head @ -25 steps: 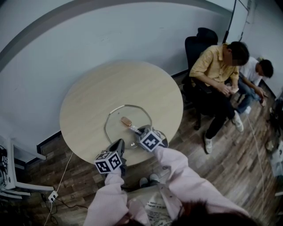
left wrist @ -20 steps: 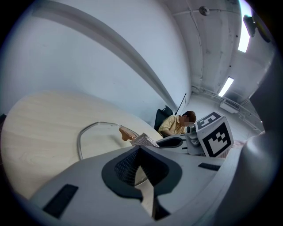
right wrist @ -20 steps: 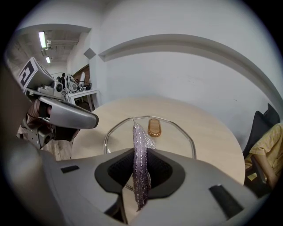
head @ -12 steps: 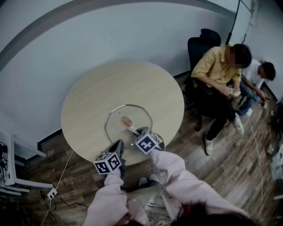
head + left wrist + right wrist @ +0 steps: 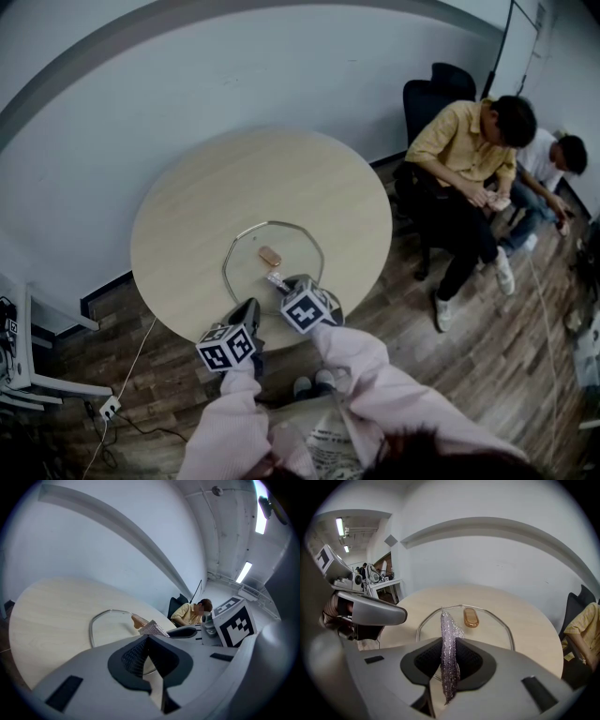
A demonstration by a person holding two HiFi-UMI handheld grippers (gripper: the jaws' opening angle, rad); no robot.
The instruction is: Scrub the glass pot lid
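Two tongs are working over a round pale wooden table (image 5: 234,187), each carrying a cube printed with black-and-white square marker patterns – the only print that is showing legibly. The glass pot lid (image 5: 248,264) is lying flat on the near half of the table, its metal rim facing up and its amber knob (image 5: 269,255) sitting at the centre.

The right gripper (image 5: 283,283) is clenching a strip of silvery, glittering scrub cloth (image 5: 447,630); the cloth is standing upright between the jaws and reaching out over the near part of the lid, just short of the knob. Whether its tip is touching the glass cannot be told.

The left gripper (image 5: 253,306) is hovering at the table's near edge, just beside the lid's rim. Its jaws are pressing together at the tips, with nothing visible between them.

Beyond the table, a person in a yellow shirt (image 5: 464,141) is sitting on a black office chair (image 5: 427,94) – a second person (image 5: 548,155) is sitting just behind, both bending forward.
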